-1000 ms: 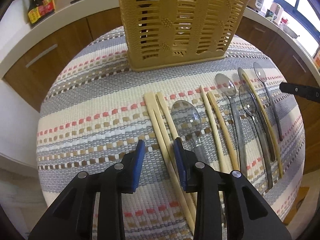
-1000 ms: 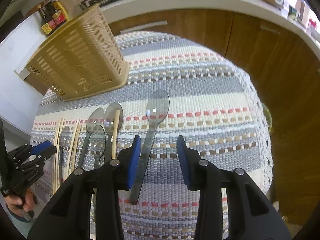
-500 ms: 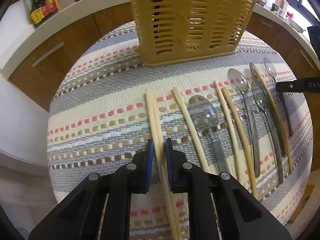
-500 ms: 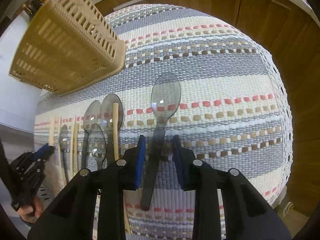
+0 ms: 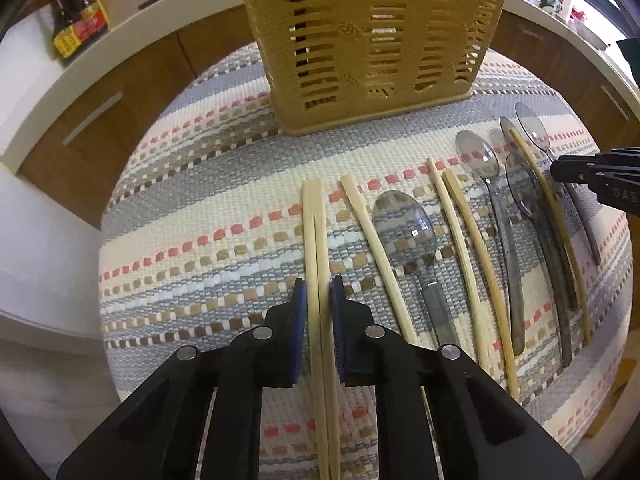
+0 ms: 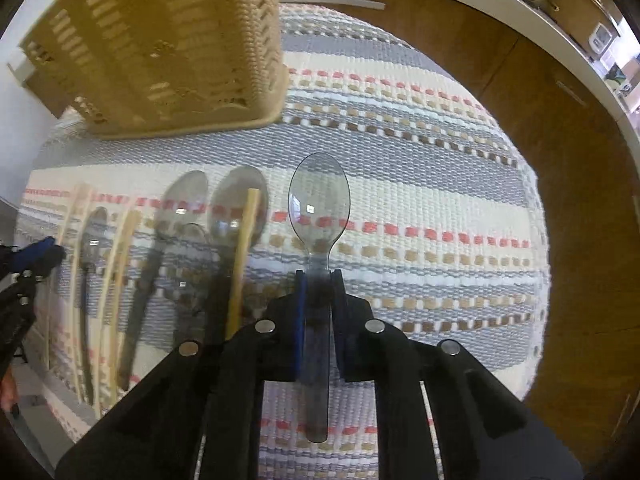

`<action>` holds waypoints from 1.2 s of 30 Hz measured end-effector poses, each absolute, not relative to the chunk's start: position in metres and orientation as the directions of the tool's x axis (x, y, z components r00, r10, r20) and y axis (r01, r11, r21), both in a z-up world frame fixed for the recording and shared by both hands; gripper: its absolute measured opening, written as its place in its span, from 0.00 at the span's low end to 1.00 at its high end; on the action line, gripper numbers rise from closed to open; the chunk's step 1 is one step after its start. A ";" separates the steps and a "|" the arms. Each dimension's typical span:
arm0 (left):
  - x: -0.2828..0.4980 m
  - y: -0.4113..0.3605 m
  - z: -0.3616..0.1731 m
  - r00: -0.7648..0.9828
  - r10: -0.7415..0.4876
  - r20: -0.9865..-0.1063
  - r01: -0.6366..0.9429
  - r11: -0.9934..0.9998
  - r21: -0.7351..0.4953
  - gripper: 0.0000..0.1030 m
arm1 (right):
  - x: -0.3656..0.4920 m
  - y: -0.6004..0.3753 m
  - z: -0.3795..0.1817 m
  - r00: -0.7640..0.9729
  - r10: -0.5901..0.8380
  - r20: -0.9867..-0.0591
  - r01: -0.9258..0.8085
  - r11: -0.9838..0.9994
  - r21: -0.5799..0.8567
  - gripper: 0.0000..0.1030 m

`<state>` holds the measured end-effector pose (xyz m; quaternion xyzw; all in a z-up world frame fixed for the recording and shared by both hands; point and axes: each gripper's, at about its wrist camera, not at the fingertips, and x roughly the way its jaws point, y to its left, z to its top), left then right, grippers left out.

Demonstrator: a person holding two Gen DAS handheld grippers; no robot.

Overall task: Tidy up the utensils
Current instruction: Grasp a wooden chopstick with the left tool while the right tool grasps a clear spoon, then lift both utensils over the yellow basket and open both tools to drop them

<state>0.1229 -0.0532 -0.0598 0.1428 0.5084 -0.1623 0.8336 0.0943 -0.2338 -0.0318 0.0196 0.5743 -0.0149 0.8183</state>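
**A:** Why is a pair of chopsticks [image 5: 317, 248] being pinched by the left claw [image 5: 319, 300] instead of one stick?

**B:** Two sticks lying side by side, touching, are caught between the blue pads [image 5: 301, 300], so both can be taken in one go. The grip is placed low on the shafts, with the square ends pointed toward the basket [image 5: 372, 44]. Probably so those ends can be dropped in first.

**A:** And the right claw [image 6: 319, 292]?

**B:** It's closed on the neck of a clear spoon [image 6: 318, 216], just below the bowl. The handle is left trailing back between the arms. The spoon looks lifted a bit off the cloth [image 6: 420, 184], since everything behind it is blurred while it stays sharp, but that can't be told for sure.

**A:** What about the rest of the stuff?

**B:** It's laid out in a row on the desk, handles toward the person, all within easy reach. A single chopstick [image 5: 376, 252], another spoon [image 5: 412, 248], more chopsticks [image 5: 464, 248] and a bunch of grey spoons [image 5: 504, 240] are seen farther right. One stick is resting across a spoon bowl there.

**A:** So how far along is it?

**B:** Early, it'd be guessed. Nothing can be made out inside the basket through the slots.
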 end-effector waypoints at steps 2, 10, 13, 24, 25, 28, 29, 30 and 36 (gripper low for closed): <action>0.118 -0.049 -0.051 0.470 -0.178 -0.864 0.411 0.911 0.037 0.10 | 0.086 -0.234 -0.023 0.380 0.002 -0.925 0.039 0.999 0.018 0.10; 0.108 -0.032 0.019 0.617 -0.341 -0.710 0.390 0.915 -0.100 0.10 | 0.063 -0.245 0.034 0.538 0.149 -0.830 -0.032 0.987 0.156 0.10; 0.103 -0.030 0.049 0.677 -0.383 -0.628 0.401 0.908 -0.121 0.10 | 0.064 -0.250 0.056 0.601 0.187 -0.777 -0.057 0.980 0.192 0.10; 0.131 -0.042 0.133 0.827 -0.451 -0.334 0.416 0.892 -0.174 0.10 | 0.104 -0.247 0.137 0.845 0.216 -0.489 -0.145 0.973 0.180 0.10; 0.137 -0.045 0.136 0.839 -0.446 -0.311 0.411 0.895 -0.173 0.10 | 0.111 -0.246 0.138 0.856 0.223 -0.466 -0.151 0.971 0.188 0.10; 0.156 -0.046 0.139 0.858 -0.442 -0.263 0.402 0.895 -0.192 0.10 | 0.127 -0.247 0.140 0.878 0.232 -0.418 -0.159 0.966 0.204 0.10; 0.164 -0.048 0.138 0.865 -0.444 -0.233 0.403 0.892 -0.205 0.10 | 0.135 -0.246 0.140 0.889 0.227 -0.397 -0.157 0.967 0.202 0.10; 0.168 -0.048 0.138 0.872 -0.440 -0.217 0.398 0.893 -0.208 0.10 | 0.139 -0.245 0.140 0.896 0.221 -0.385 -0.154 0.968 0.199 0.10; 0.196 -0.048 0.124 0.908 -0.389 -0.157 0.348 0.907 -0.238 0.10 | 0.169 -0.242 0.128 0.916 0.216 -0.338 -0.153 0.967 0.204 0.10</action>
